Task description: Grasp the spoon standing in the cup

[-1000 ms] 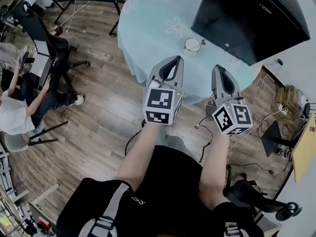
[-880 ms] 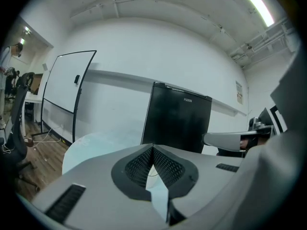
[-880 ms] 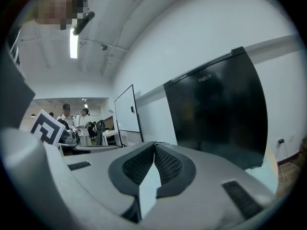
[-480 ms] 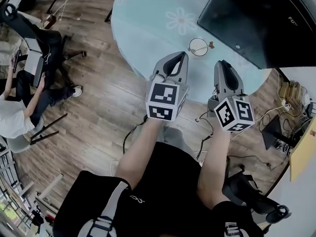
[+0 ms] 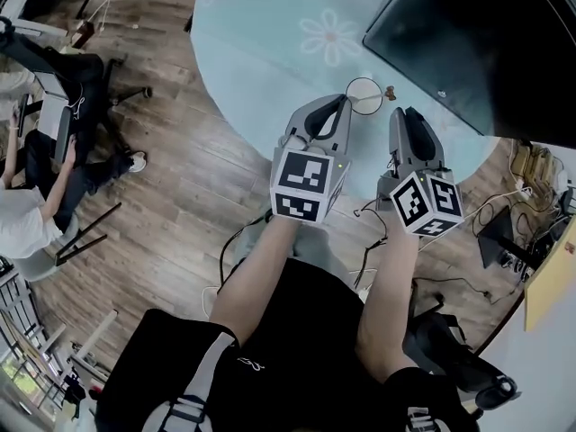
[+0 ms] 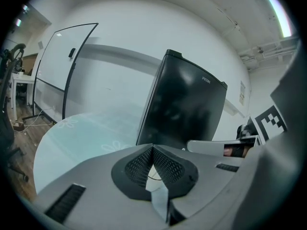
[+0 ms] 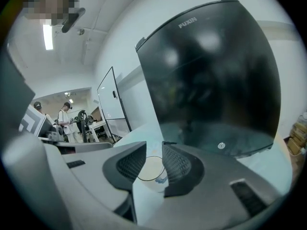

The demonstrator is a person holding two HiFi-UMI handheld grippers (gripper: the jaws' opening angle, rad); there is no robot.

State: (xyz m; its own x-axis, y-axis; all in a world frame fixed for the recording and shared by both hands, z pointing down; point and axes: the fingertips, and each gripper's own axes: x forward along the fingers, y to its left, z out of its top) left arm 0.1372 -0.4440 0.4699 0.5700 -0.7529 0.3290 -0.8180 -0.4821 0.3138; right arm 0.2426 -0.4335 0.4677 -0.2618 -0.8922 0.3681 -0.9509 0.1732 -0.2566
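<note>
**Me:** My right gripper (image 7: 153,145) has its jaws apart. They have just been opening, and nothing sits between them yet. Through the gap I see the cup (image 7: 149,169), ahead of the tips and a little lower.

**Mate:** And your other one?

**Me:** The left gripper (image 6: 152,148) has its tips together and is empty. It's near the cup's left side, and the right one is near the cup's right side.

**Mate:** Where's the spoon?

**Me:** In the cup, as far as I can judge. The head view gives me only a small brown bit at the cup's right rim, which I take for the handle of the spoon (image 5: 390,90). Neither gripper view shows it plainly. The cup stands on the pale blue table (image 5: 270,52), close to the edge on my side, and the black cabinet (image 5: 477,34) is beyond the cup.

**Mate:** So which step is this?

**Me:** The approach, I'd say. Nothing is grasped yet. The right jaws are ready and roughly lined up on the cup.

**Mate:** What does the next move call for?

**Me:** I need to bring the right jaws in above the cup's rim, one on either side of the handle, then close them. The handle looks slender, so I must centre on it well and keep clear of the rim, or the cup may tip. The left gripper could steady the cup, but only after it opens.
</note>
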